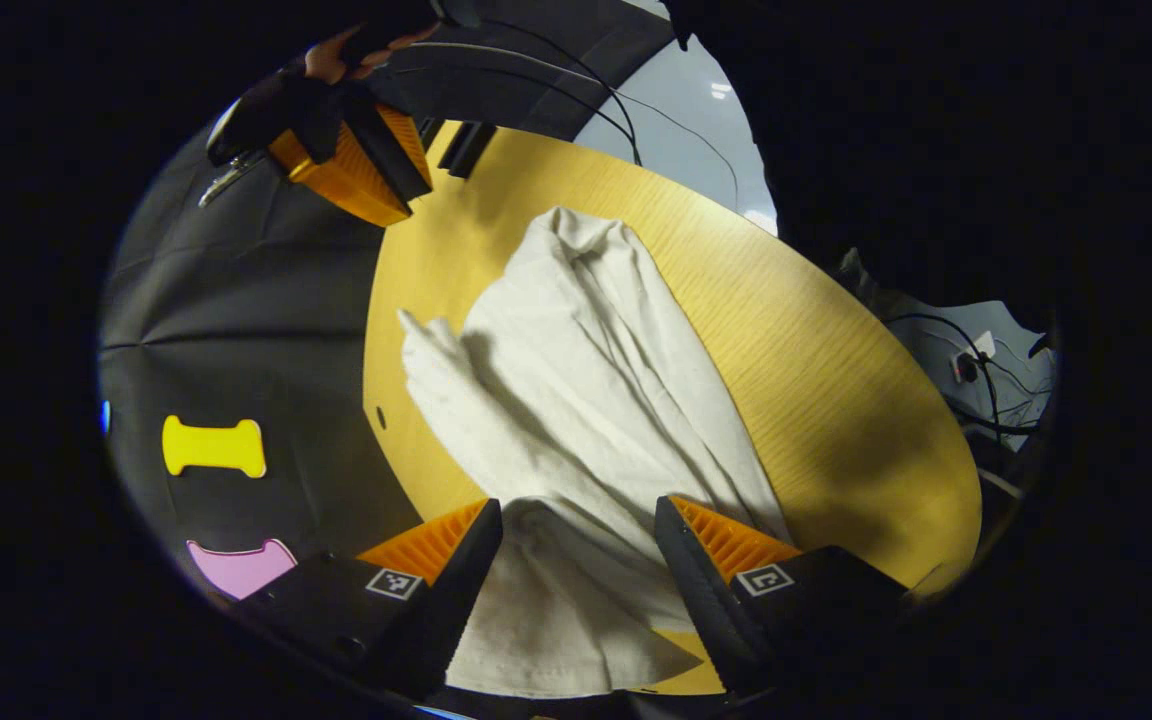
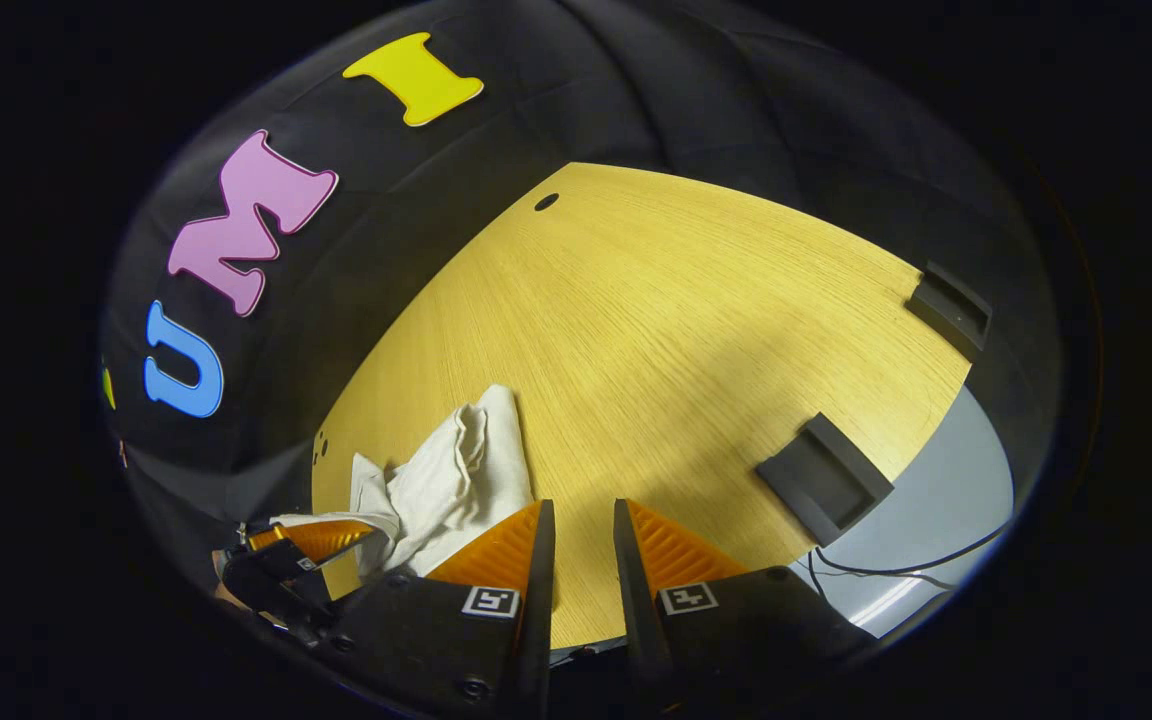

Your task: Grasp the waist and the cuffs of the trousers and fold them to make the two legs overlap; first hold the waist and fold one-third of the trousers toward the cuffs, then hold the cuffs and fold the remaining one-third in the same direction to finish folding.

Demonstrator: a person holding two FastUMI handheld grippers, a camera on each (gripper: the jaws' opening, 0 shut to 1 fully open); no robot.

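Trousers, off-white soft cloth (image 1: 576, 400), lie rumpled on the yellow wood-grain table (image 1: 816, 370), roughly along its middle, one end under the left gripper and the other end toward the far table edge. In the left gripper view two layers seem to lie partly over each other, a narrower strip showing beside the main body, so the legs may already overlap; which end is waist and which is cuffs I cannot tell. No tidy thirds-fold shows: cloth is long and creased, so the folds toward the cuffs look outstanding. Left gripper (image 1: 576, 530) hovers above the near end of the trousers, fingers spread wide, holding nothing. Right gripper (image 2: 584, 540) is over bare table beside the trousers' end (image 2: 456, 480), fingers nearly closed with a thin gap, nothing between them.
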